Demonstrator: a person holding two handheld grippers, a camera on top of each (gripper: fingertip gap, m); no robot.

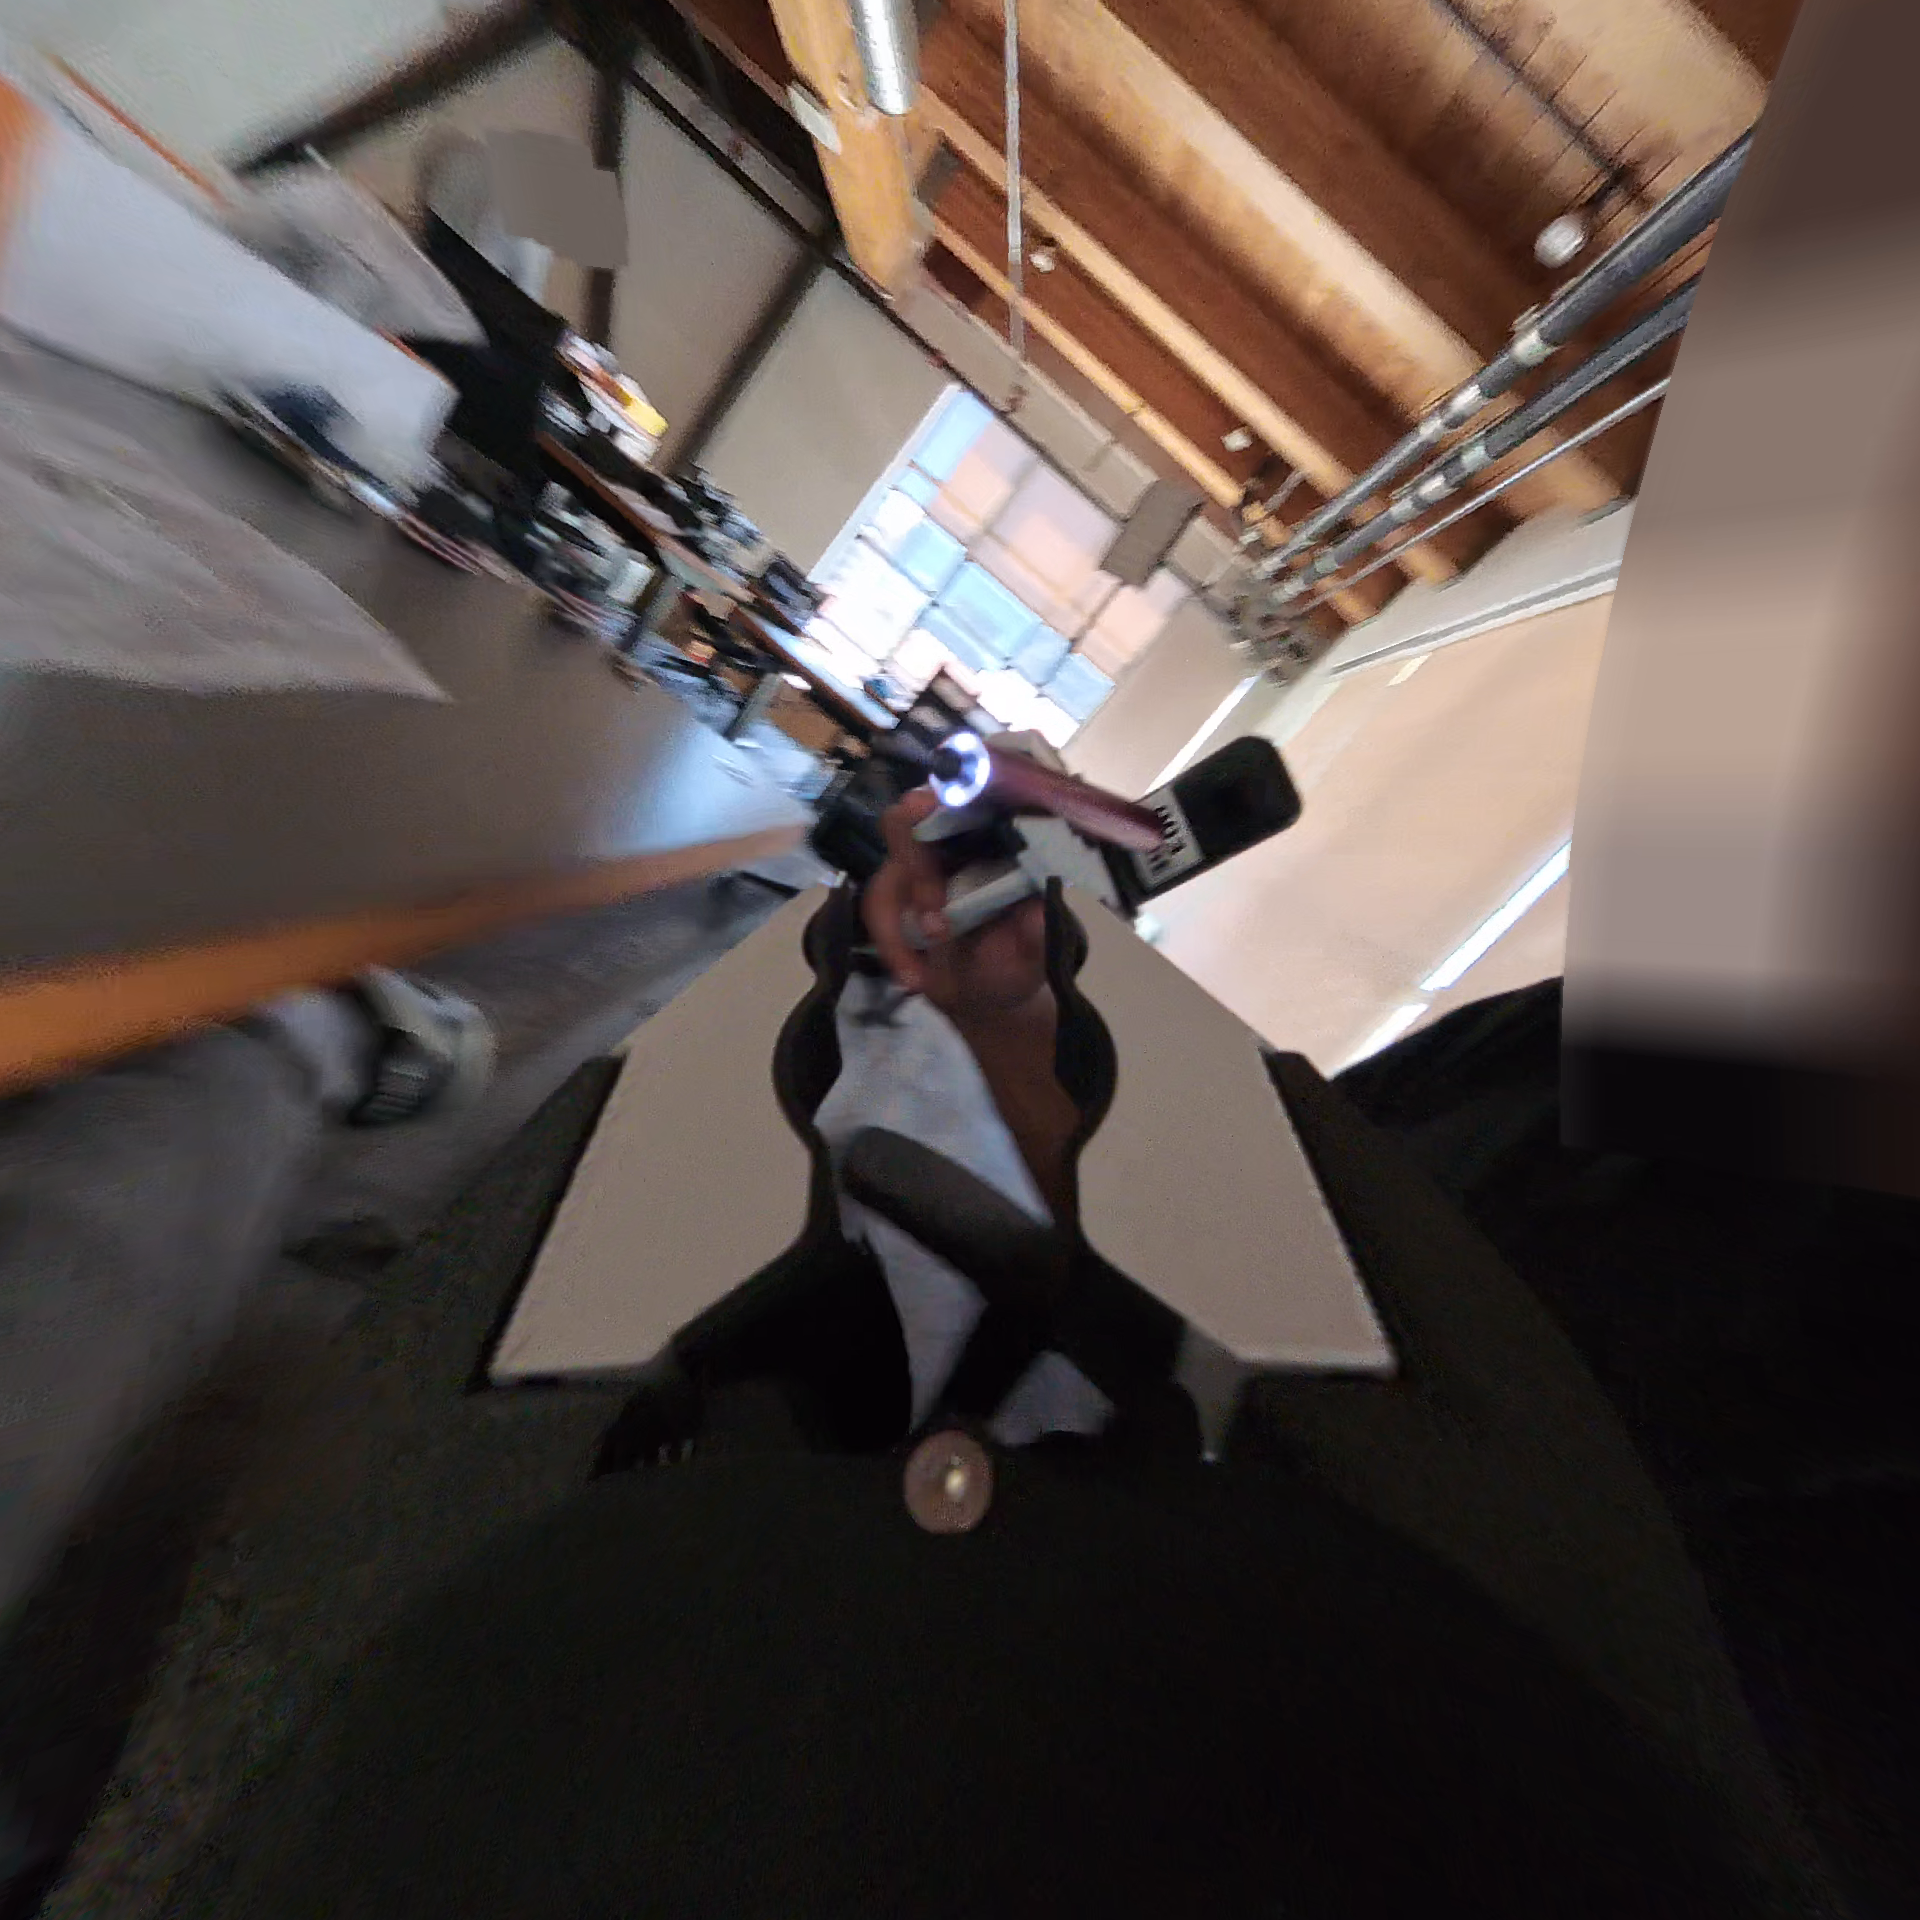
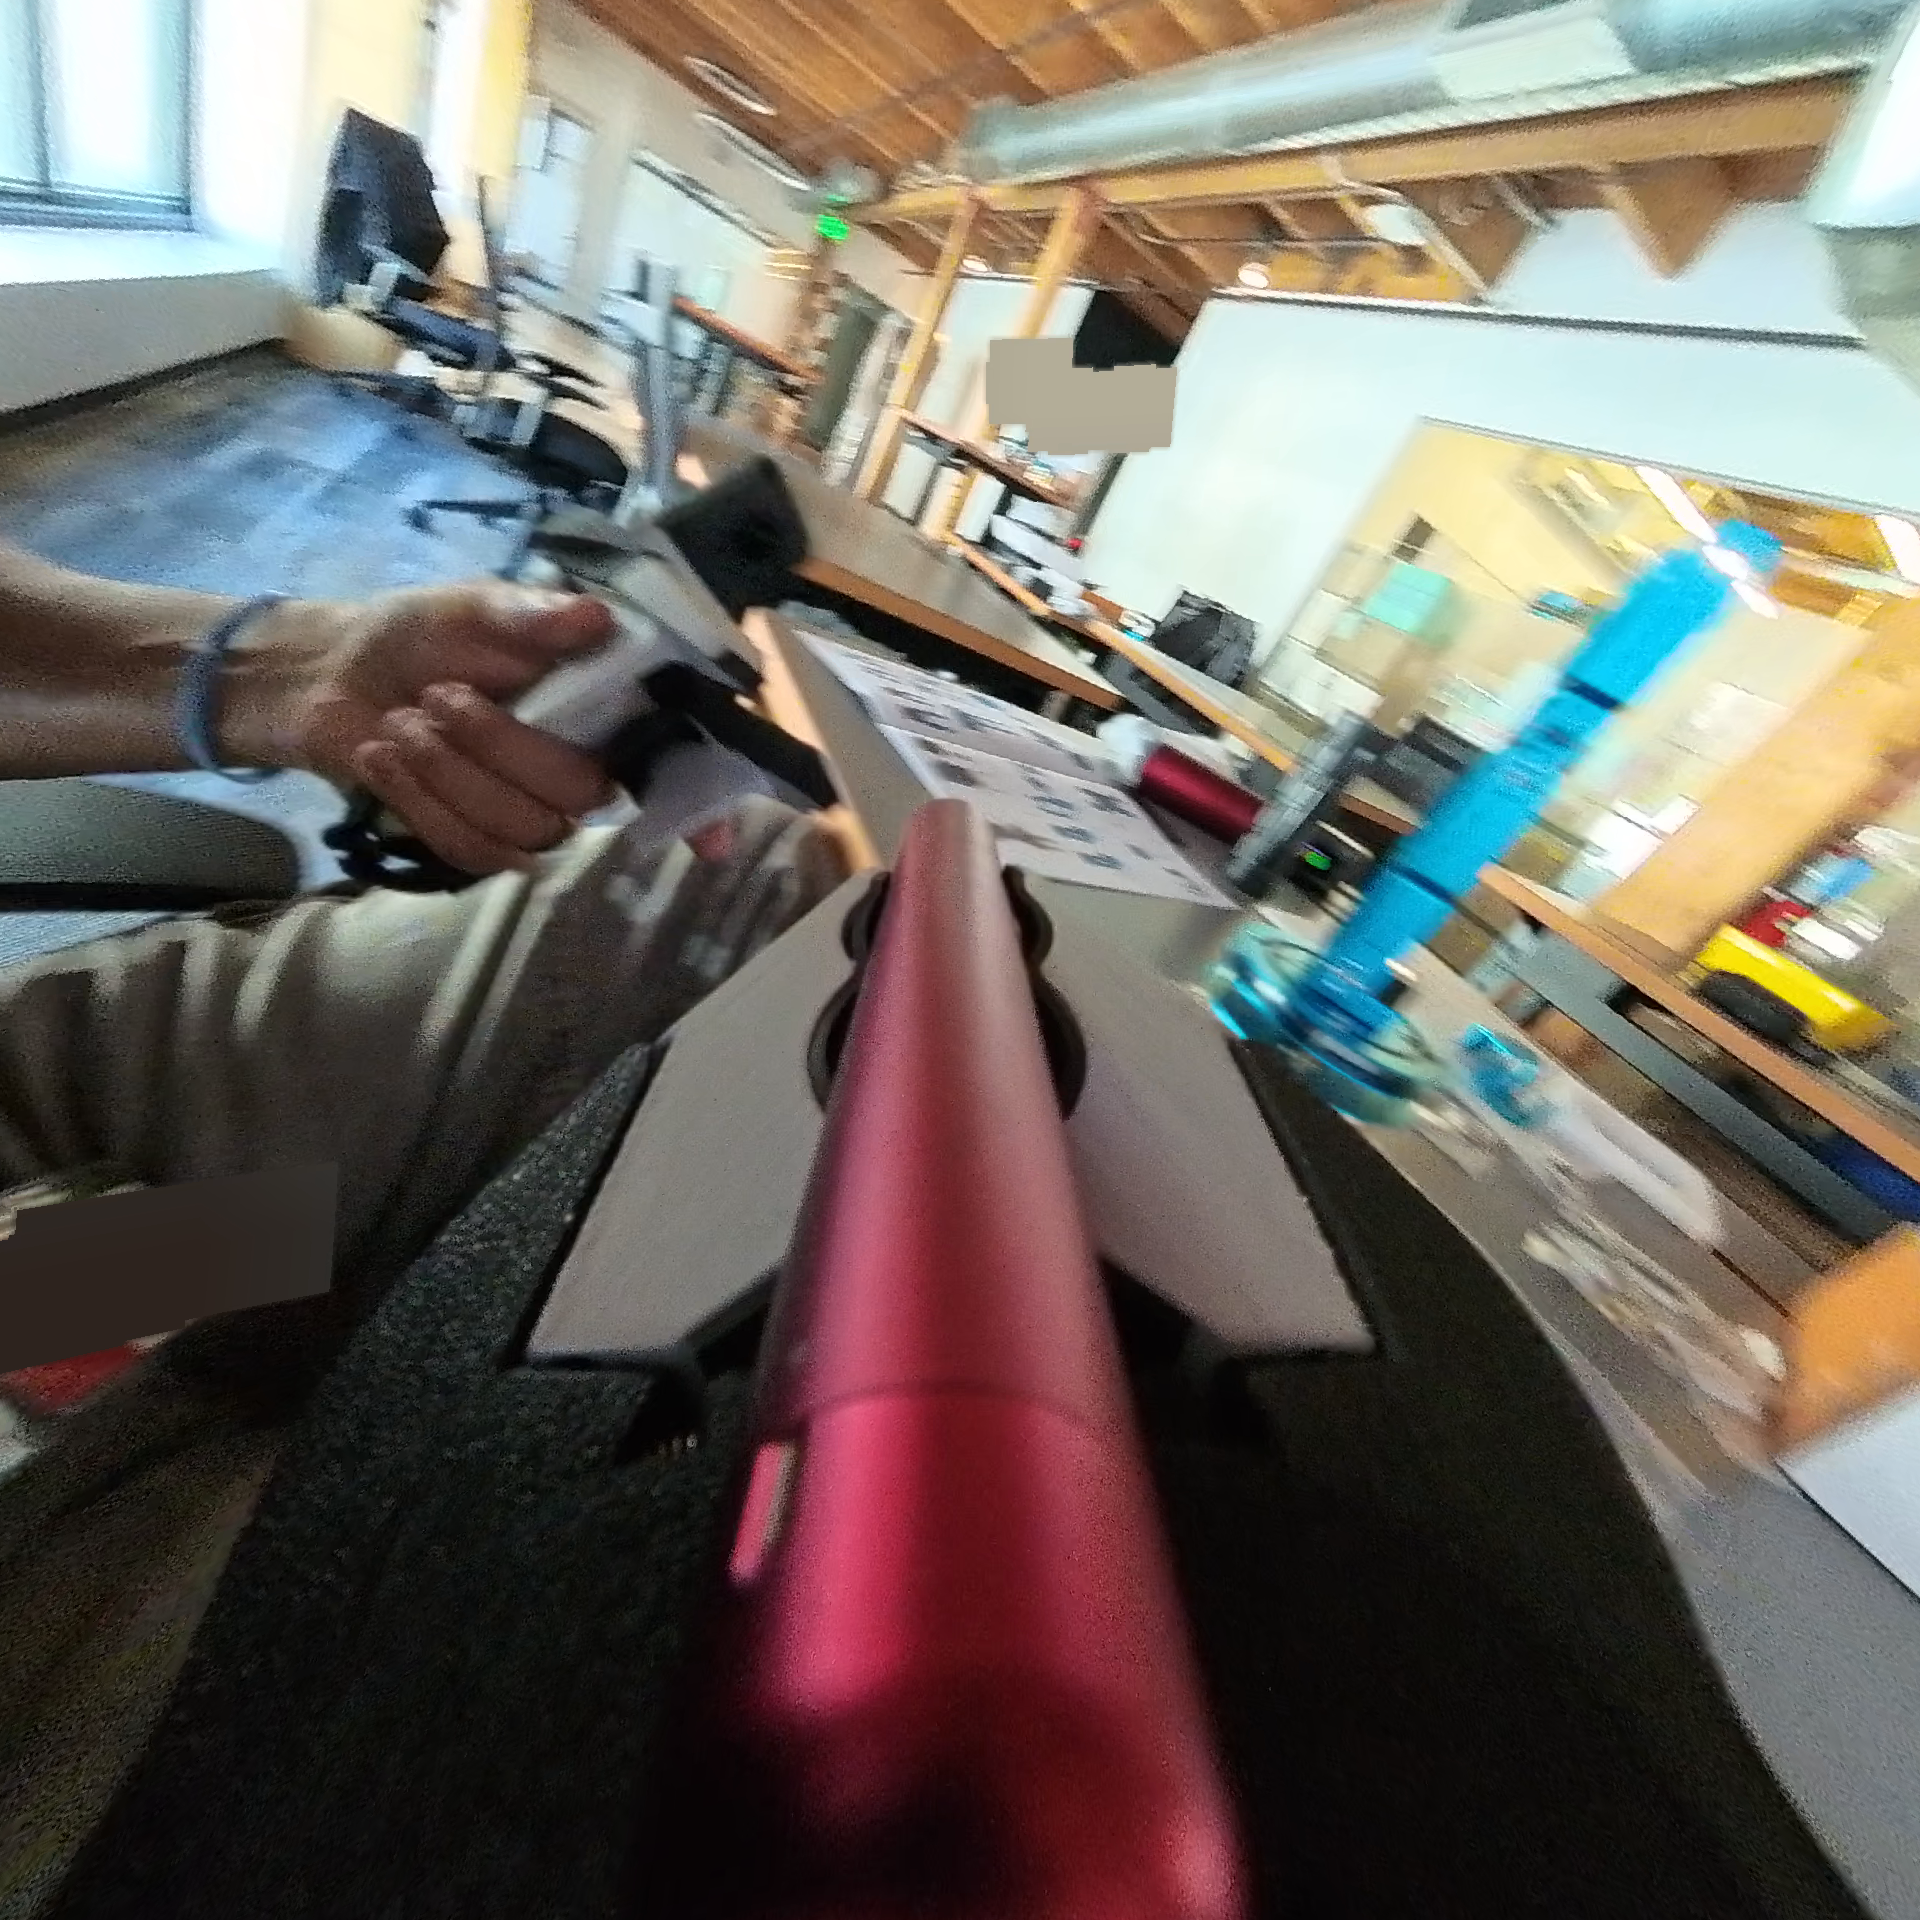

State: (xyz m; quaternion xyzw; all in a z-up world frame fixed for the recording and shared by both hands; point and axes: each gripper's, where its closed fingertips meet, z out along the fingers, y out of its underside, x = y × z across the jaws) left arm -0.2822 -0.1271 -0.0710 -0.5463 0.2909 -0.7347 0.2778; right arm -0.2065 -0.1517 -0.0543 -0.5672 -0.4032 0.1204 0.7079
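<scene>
The right claw (image 2: 940,935) was seen pressed onto a dark red metallic cylinder (image 2: 935,1351), which ran lengthwise between the two fingers and out past their tips. In the left wrist view the same red cylinder (image 1: 1049,795) was seen from farther off, its front end glowing with a ring of white light, so it was probably a torch. The left claw (image 1: 945,997) was held spread, with nothing between its fingers; a hand (image 1: 935,925) gripping the other claw's handle was seen through the gap. In the right wrist view a hand (image 2: 436,717) with a wristband was wrapped around the left claw's handle, above a trouser-clad leg (image 2: 312,1039). Beyond the red cylinder's tip a printed sheet (image 2: 1018,779) lay on the desk (image 2: 1143,935). To the right a blue bottle (image 2: 1538,769) was seen, blurred by motion, near a second dark red cylinder (image 2: 1195,795) lying on the desk
</scene>
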